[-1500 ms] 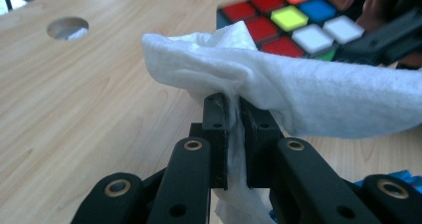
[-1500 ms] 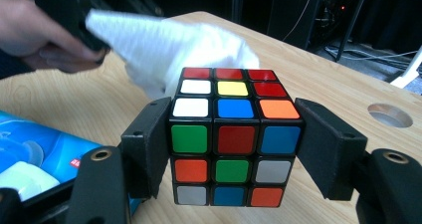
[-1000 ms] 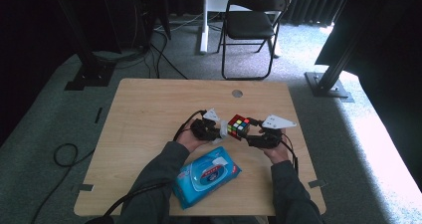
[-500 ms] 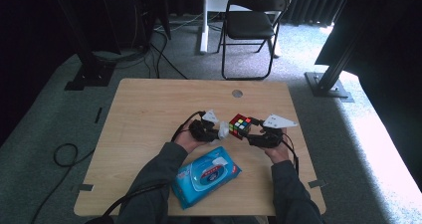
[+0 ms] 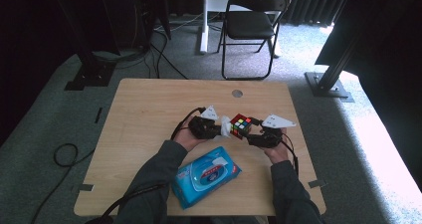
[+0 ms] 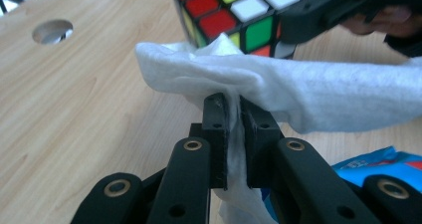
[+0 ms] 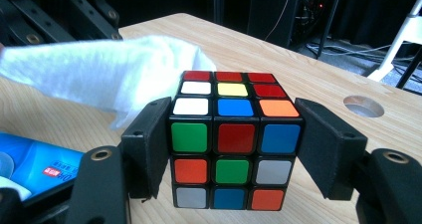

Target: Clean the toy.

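Table (image 5: 149,114): wipes pack (image 5: 206,176) near cube (image 5: 240,125).

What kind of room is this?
Probably a lab or studio set up for recording, not a home. A lone wooden table stands on grey carpet, with dark curtains behind, metal stand bases bolted at the sides, loose cables and a folding chair.

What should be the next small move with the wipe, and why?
Probably slide the white wipe across the cube's side. The left gripper pinches it against that face, while the right gripper clamps the cube steady.
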`<state>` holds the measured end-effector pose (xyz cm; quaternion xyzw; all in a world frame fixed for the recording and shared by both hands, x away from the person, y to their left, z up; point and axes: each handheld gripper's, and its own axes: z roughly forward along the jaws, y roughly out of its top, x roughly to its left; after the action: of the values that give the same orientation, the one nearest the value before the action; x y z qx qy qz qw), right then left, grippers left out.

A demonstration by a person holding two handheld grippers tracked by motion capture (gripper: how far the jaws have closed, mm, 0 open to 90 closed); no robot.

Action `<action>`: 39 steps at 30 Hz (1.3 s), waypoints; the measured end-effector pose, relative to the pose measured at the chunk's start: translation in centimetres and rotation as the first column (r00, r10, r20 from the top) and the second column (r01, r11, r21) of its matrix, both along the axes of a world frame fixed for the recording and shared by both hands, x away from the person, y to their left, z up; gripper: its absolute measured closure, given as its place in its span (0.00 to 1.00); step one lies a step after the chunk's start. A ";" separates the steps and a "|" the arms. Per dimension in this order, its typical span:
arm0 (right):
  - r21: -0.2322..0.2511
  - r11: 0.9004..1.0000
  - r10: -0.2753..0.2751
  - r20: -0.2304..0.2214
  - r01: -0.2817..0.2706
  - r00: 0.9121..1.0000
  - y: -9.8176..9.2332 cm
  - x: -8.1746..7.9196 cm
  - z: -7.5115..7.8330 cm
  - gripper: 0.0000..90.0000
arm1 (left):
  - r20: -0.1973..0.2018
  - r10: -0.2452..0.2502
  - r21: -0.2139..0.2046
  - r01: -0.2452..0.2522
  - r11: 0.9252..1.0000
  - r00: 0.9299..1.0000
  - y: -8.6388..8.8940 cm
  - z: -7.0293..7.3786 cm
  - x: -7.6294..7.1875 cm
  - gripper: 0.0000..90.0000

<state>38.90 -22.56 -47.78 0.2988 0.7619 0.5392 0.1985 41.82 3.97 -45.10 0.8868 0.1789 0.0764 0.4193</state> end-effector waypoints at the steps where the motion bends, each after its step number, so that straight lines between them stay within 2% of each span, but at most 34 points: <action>1: 0.000 1.000 0.000 -0.001 0.000 1.000 0.0 0.0 0.0 0.38 | 0.004 -0.004 -0.005 0.004 1.000 1.000 0.0 0.2 0.0 0.91; 8: -0.006 1.000 -0.014 0.003 0.014 1.000 0.2 0.0 0.0 0.38 | 0.025 -0.027 -0.008 0.028 1.000 0.999 -0.6 0.8 -0.6 0.91; 13: 0.002 1.000 -0.014 0.009 0.014 1.000 0.2 -0.1 0.2 0.38 | 0.018 -0.037 -0.005 0.037 0.999 0.999 -1.1 0.5 -0.6 0.91; 24: 0.022 0.999 -0.023 0.017 0.023 1.000 0.0 -0.2 0.5 0.38 | -0.012 -0.043 0.052 0.043 0.998 0.999 -1.8 -1.1 -0.2 0.91; 25: 0.023 0.999 -0.026 0.017 0.025 1.000 0.0 -0.2 0.5 0.38 | -0.017 -0.045 0.070 0.046 0.996 0.999 -2.0 -1.5 -0.1 0.91; 30: 0.030 0.999 -0.034 0.020 0.033 0.999 0.0 -0.2 0.6 0.38 | -0.030 -0.046 0.090 0.049 0.995 0.998 -2.2 -2.0 0.0 0.91; 31: 0.030 0.999 -0.036 0.020 0.035 0.999 0.0 -0.2 0.6 0.38 | -0.031 -0.050 0.104 0.053 0.993 0.998 -2.4 -2.3 0.0 0.91; 39: 0.032 0.998 -0.048 0.020 0.048 0.999 0.0 -0.2 0.5 0.38 | -0.018 -0.082 0.105 0.084 0.991 0.996 -3.2 -1.7 -0.6 0.91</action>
<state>38.75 -22.55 -47.25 0.3145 0.7437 0.5495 0.2146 41.25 0.77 -46.80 0.9148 0.1404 0.0622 0.3736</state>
